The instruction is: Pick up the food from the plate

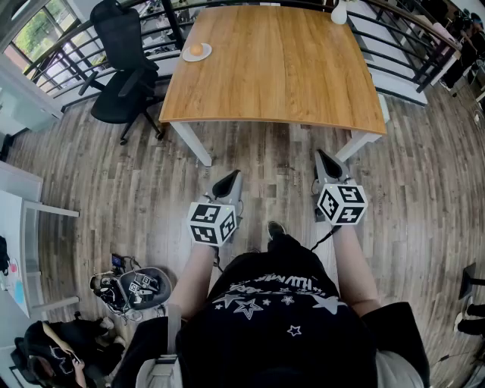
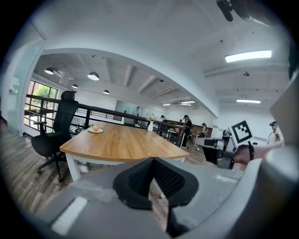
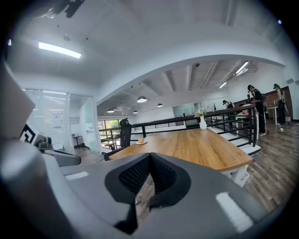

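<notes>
Food: a small round orange piece point(image 1: 196, 49) lying on a white plate point(image 1: 186, 55); untouched, with neither tool near it
Plate: at the far left corner of the wooden table point(image 1: 280, 68), just inside the edge; in both gripper views it shows small and distant
Table: bare across the middle; a white vase point(image 1: 339, 13) with flowers stands at its far right edge, well apart from the plate
Left gripper point(image 1: 229, 176): held low over the plank floor point(image 1: 114, 189), on the near side of the table and well apart from it; its dark jaws are pressed together at the tips with nothing between them; it points slightly downward toward the table
Right gripper point(image 1: 324, 157): beside the left one, to its right, just short of the table's near right leg; jaws likewise pressed together and empty
Person: stands at the near side in a dark shirt with stars, one tool in each hand, forearms stretched forward
Chair: a black office chair point(image 1: 121, 68) stands left of the table, near the plate's corner
Surroundings: a dark railing point(image 3: 224, 116) runs behind the table's far side; people stand beyond it on the far right
</notes>
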Demonstrator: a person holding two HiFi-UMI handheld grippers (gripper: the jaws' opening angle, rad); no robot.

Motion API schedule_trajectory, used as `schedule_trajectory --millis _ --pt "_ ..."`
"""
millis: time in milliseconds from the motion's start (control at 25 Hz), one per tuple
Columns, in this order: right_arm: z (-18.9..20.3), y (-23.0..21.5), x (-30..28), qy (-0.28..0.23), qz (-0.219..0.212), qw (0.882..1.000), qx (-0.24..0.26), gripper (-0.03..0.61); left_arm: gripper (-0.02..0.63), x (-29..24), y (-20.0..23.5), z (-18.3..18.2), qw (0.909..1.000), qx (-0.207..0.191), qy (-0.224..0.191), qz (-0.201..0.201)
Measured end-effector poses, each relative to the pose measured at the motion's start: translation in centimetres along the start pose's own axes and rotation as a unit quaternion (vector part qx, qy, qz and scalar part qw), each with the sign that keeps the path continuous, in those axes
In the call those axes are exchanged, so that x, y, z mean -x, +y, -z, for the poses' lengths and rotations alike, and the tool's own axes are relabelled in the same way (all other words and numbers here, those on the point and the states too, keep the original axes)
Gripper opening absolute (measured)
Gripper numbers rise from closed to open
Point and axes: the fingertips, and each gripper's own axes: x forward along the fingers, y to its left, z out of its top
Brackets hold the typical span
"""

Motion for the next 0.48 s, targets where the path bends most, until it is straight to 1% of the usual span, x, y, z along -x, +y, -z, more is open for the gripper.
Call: schedule_trajectory --millis 160,320,480 --pt "-0.6 0.4 -0.6 -0.009 -0.003 1.000 0.007 0.001 0.001 0.1 0.6 -0.2 1.0000 -0.001 -0.002 -0.002" --pt "-0.1 0.9 -0.5 -0.001 -0.002 1.000 0.010 0.000 0.001 0.8 0.9 0.4 1.0000 0.008 0.003 -0.004" --pt "0.2 1.6 -0.1 0.003 0.001 1.000 0.012 0.000 0.001 1.5 0.9 0.8 1.0000 0.007 0.006 0.002"
